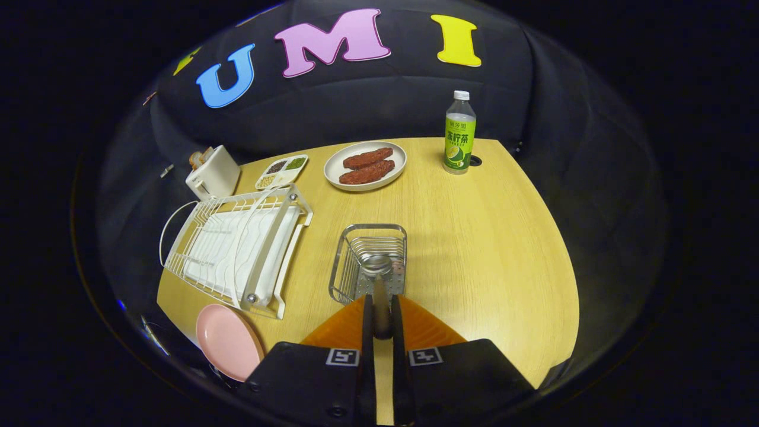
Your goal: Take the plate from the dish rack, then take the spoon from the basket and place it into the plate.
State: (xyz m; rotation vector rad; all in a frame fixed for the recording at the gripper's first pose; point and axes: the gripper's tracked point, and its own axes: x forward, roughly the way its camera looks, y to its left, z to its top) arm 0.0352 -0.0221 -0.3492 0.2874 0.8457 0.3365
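My gripper (379, 308) is shut on the handle of a metal spoon (378, 270). The spoon's bowl hangs just ahead of the fingers, above the wire basket (350, 261) that stands on the wooden table. A pink plate (228, 341) lies flat on the table to the left of the fingers, close to the table's near edge. Beyond the plate stands the white dish rack (237, 249), with no plate in it.
At the far side of the table (486, 237) are a white plate with two reddish food pieces (366, 165), a green-labelled bottle (459, 133), a small divided tray (282, 171) and a white toaster (212, 172).
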